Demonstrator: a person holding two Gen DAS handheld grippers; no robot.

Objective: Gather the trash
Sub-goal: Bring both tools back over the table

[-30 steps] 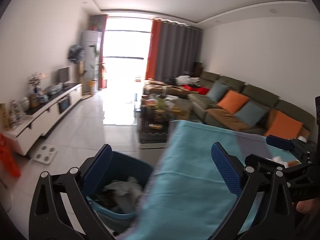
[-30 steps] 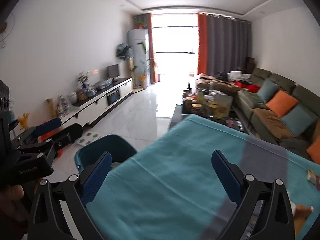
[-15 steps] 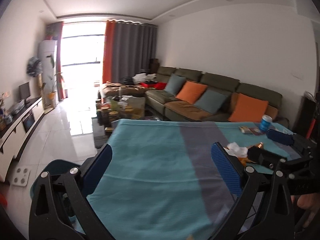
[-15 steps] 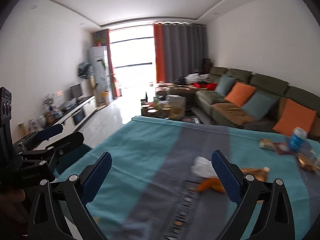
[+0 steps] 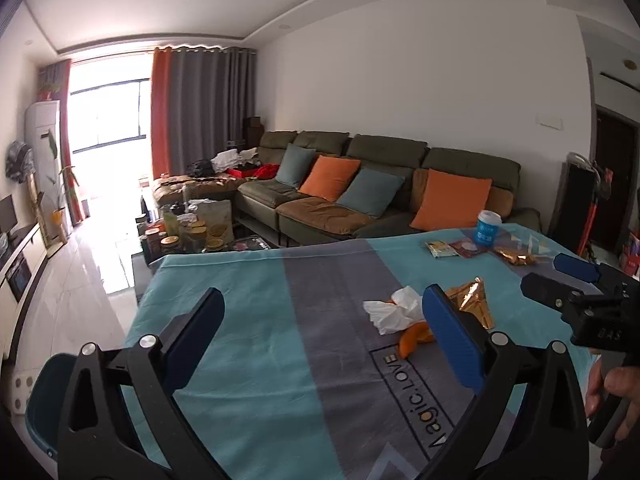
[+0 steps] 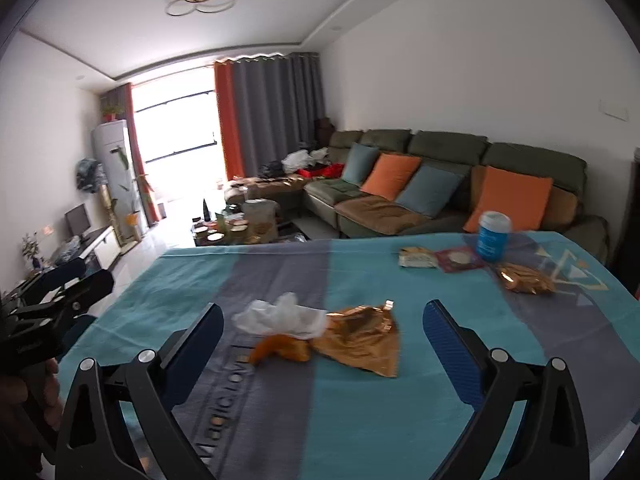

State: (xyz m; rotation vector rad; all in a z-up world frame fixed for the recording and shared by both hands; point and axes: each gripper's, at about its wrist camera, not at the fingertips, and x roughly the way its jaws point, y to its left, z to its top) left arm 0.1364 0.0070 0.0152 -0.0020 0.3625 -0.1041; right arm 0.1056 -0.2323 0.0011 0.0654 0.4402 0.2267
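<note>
On the teal and grey tablecloth (image 5: pixel 248 320) a white tissue (image 5: pixel 390 312), an orange peel (image 5: pixel 414 340) and a gold foil wrapper (image 5: pixel 472 304) lie together. My left gripper (image 5: pixel 320 308) hovers open and empty, just left of them. In the right wrist view the tissue (image 6: pixel 280 316), peel (image 6: pixel 280 350) and foil wrapper (image 6: pixel 360 340) sit just beyond my right gripper (image 6: pixel 324 316), which is open and empty. Farther back are a blue cup (image 6: pixel 493 238), a yellow packet (image 6: pixel 418 258), a red packet (image 6: pixel 458 259) and a crumpled gold wrapper (image 6: pixel 524 278).
A teal bin (image 5: pixel 40 400) stands on the floor off the table's left corner. Each gripper shows in the other's view: the right gripper (image 5: pixel 548 274) and the left gripper (image 6: pixel 76 280), each held by a hand. A green sofa (image 5: pixel 384 184) and a cluttered coffee table (image 5: pixel 192 232) lie beyond.
Both views have swung right, away from the bin and over the table. The tissue, peel, wrappers and cup came into sight. Both grippers stayed open.
</note>
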